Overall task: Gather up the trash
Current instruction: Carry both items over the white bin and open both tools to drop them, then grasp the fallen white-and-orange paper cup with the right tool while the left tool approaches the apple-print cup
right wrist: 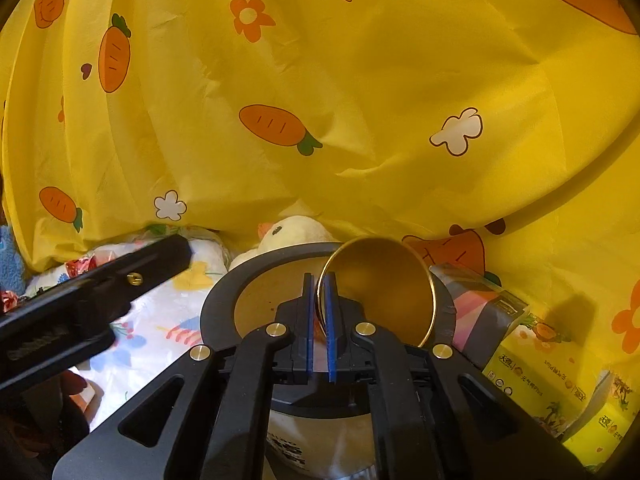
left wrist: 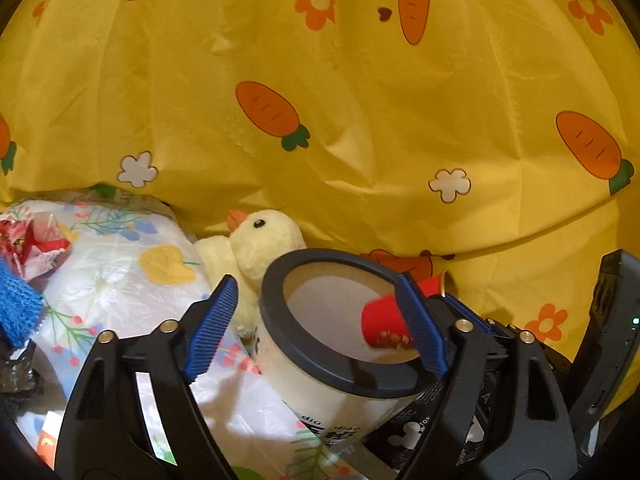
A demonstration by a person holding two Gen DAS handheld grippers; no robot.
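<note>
A yellow curtain [left wrist: 360,100] printed with carrots and flowers fills the background of both views. Below it lies a white flowered sheet [left wrist: 120,280], with a plush duck [left wrist: 260,240] resting against the curtain and yellow tissue packs [right wrist: 532,364] off to the right. In the middle stands the bin [left wrist: 328,360], a cream tub with a dark rim, its mouth open and tilted toward the cameras.

The right gripper [right wrist: 319,332] is pressed together on the rim of a red paper cup [right wrist: 380,292], gold inside, pinching its wall between the blue pads. The cup hangs over the bin's mouth, partly within the ring. The left gripper [left wrist: 316,328] is spread wide, one finger outside the bin's wall and the other just at its rim; whether it touches the bin cannot be told.

The step in hand looks like dropping the cup into the bin. To do it well, the right gripper should carry the cup fully inside the rim before letting go, low enough that the light cup does not bounce out. The left gripper could steady the bin.
</note>
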